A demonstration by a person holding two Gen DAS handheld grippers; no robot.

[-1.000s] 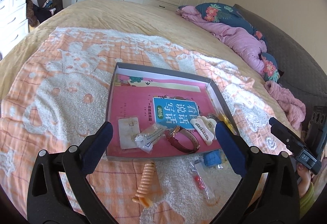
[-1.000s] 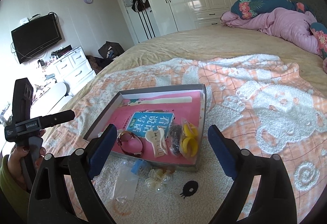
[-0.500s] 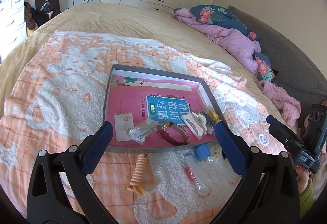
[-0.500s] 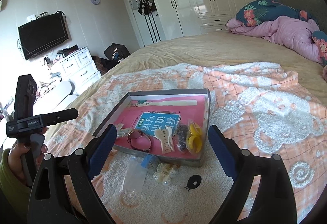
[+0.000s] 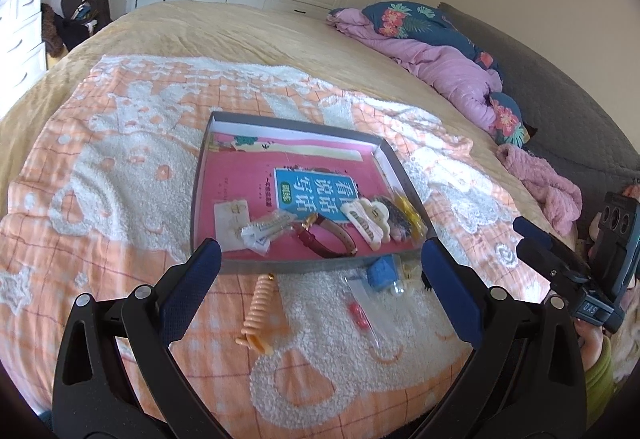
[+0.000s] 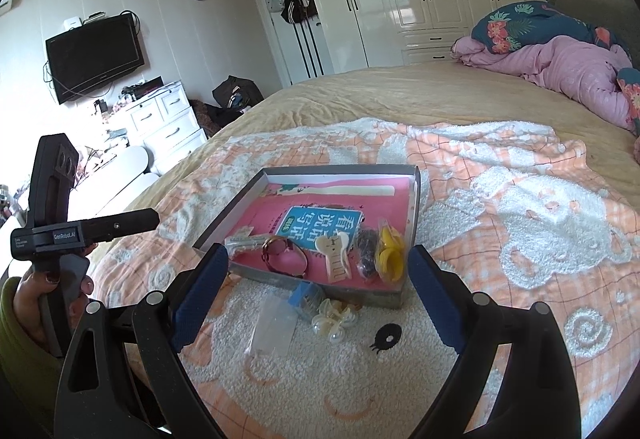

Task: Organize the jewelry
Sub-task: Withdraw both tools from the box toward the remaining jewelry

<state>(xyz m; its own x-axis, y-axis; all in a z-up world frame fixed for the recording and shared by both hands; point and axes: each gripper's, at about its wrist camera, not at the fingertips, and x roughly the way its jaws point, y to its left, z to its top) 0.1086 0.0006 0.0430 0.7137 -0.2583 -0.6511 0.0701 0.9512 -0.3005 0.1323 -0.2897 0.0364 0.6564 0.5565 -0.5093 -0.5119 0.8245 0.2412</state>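
A grey shallow box (image 5: 298, 125) (image 6: 417, 195) lies on the blanket with a pink book inside. In it are a red-strap watch (image 5: 322, 239) (image 6: 286, 257), a cream hair claw (image 5: 366, 219) (image 6: 336, 259), a small card (image 5: 230, 217) and a yellow bagged item (image 6: 388, 255). In front of the box lie an orange spiral hair tie (image 5: 258, 313), a blue item (image 5: 380, 271) (image 6: 306, 297), a clear bag (image 6: 274, 327), a pearl clip (image 6: 334, 321) and a black ring (image 6: 386, 335). My left gripper (image 5: 320, 255) and right gripper (image 6: 318, 259) are open and empty, held above the loose items.
An orange-and-white blanket (image 5: 100, 175) covers the yellow bed. A pink quilt (image 5: 448, 67) lies at the far right. A white dresser (image 6: 168, 119) and a TV (image 6: 94, 57) stand left of the bed. Each gripper shows in the other's view (image 5: 576, 275) (image 6: 60, 235).
Both grippers have drawn back and up from the box, so it looks smaller and farther. Both stay open. Nothing on the bed has moved.
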